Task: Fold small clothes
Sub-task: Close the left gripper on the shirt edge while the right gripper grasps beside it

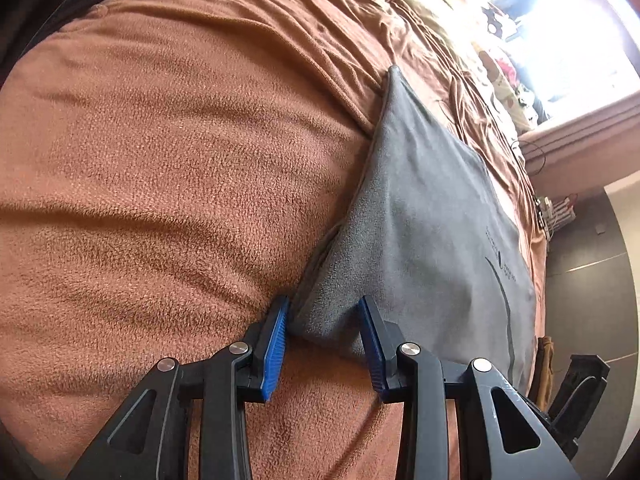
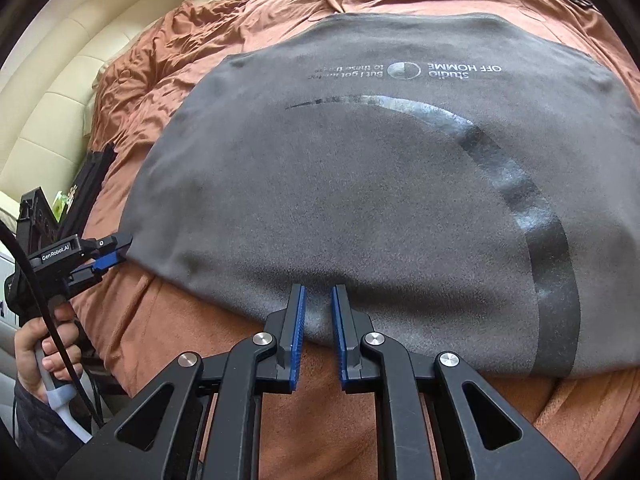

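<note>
— How did the garment look to us?

— We saw a grey T-shirt (image 2: 360, 200) spread flat on the bed's rust-brown blanket (image 1: 160, 160), with a dark curved stripe and printed lettering that read upside down from the right wrist view.

— And which way did it run?

— Its long axis lay across that view, left to right, with the near hem facing us.

— What about our claws?

— Our left claw (image 1: 324, 316) stood open with a bunched corner of the shirt between its blue pads, not pinched. Our right claw (image 2: 319, 304) was narrowly parted astride the near hem; we couldn't tell whether it actually clamped the cloth.
</note>
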